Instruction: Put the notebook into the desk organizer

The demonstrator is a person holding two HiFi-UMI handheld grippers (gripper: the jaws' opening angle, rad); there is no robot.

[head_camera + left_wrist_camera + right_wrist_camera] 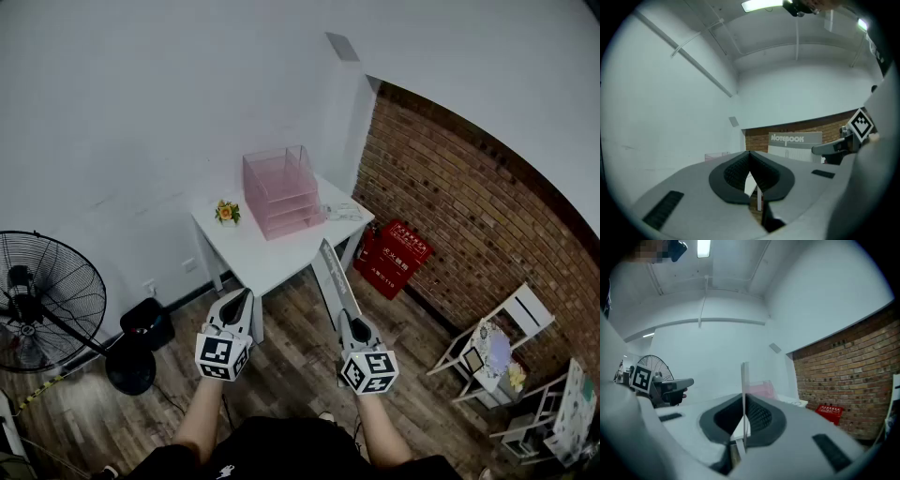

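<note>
A pink clear desk organizer (278, 192) with stacked trays stands at the back of a small white table (255, 261). My right gripper (345, 317) is shut on the lower edge of a grey notebook (334, 279), held on edge and reaching out toward the table's near right corner. The right gripper view shows the notebook (744, 378) edge-on between the pads, with the organizer (760, 390) beyond. My left gripper (242, 296) hangs level before the table's front edge, shut and with nothing in it. From the left gripper view (751, 158) the notebook cover (794, 144) faces me.
A small flower pot (226, 212) and a clear object (345, 212) sit on the table beside the organizer. A red box (392, 258) leans on the brick wall at right. A black fan (47, 300) and a dark bin (148, 323) stand at left, white racks (497, 352) at right.
</note>
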